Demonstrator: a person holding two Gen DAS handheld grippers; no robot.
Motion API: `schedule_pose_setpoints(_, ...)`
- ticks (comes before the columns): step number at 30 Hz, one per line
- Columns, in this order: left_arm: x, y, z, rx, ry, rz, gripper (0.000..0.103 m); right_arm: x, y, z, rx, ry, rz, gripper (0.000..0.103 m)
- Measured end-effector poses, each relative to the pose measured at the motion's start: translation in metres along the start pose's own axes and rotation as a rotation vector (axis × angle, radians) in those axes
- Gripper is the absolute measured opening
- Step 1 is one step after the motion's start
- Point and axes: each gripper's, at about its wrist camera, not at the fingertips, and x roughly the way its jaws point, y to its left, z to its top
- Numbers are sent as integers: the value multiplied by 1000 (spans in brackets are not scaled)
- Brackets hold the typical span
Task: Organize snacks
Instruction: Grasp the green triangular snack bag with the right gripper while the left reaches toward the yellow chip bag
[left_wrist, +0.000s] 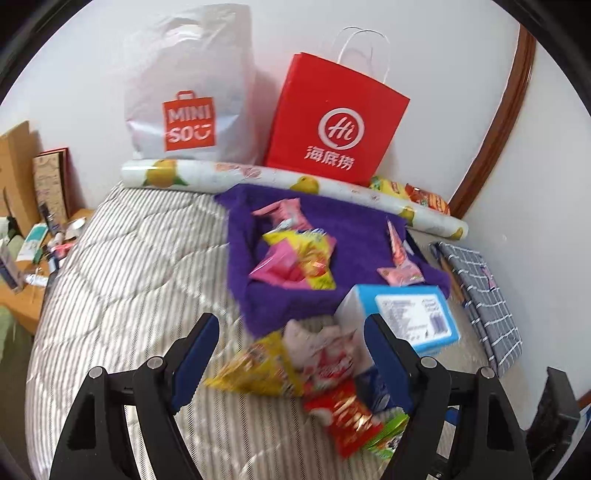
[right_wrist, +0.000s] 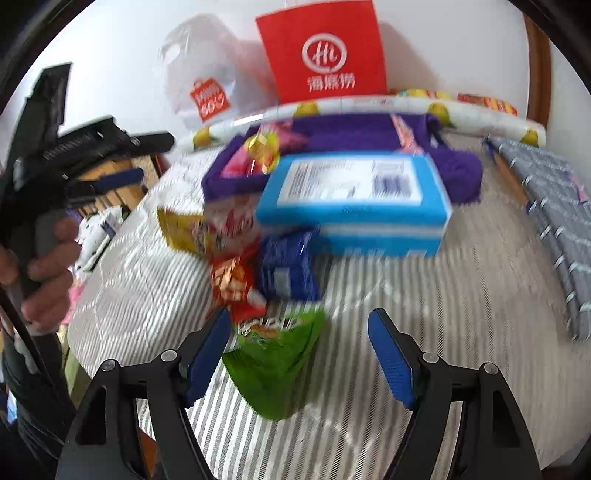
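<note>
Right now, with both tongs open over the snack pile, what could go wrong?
1. The snack pile overlaps itself, so the left tongs might pinch two packets at once.
2. The green packet lies nearer one pad of the right tongs, so it could slide away instead of being gripped.
3. The blue box leans on the purple basket and packets; tugging those may tip it.

A white plastic bag at the bed's far edge read "MINISO"; the red paper bag beside it bore "Hi" and "海底捞"
</note>
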Motion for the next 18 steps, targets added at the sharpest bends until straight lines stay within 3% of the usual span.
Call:
schedule_pose_setpoints(2, -5, 7, -5, -4, 7, 13, 80, 5, 4, -7, 3, 10, 27, 76)
schedule_pose_setpoints(10, -7, 30, -18, -32, 29, 51, 80, 29, 14, -13, -25, 38, 3, 76)
schedule_pose_setpoints(11, -5, 32, -20, -33, 36, 58, 80, 31, 14, -13, -24, 41, 2, 69)
schedule_pose_setpoints(12, -3, 34, -22, -35, 44, 64, 80, 34, 13, -14, -20, 52, 11, 53)
schedule_pose_setpoints(18, 8, 46, -30, -51, 83, 66, 80, 17, -5, -10, 23, -6, -1, 50)
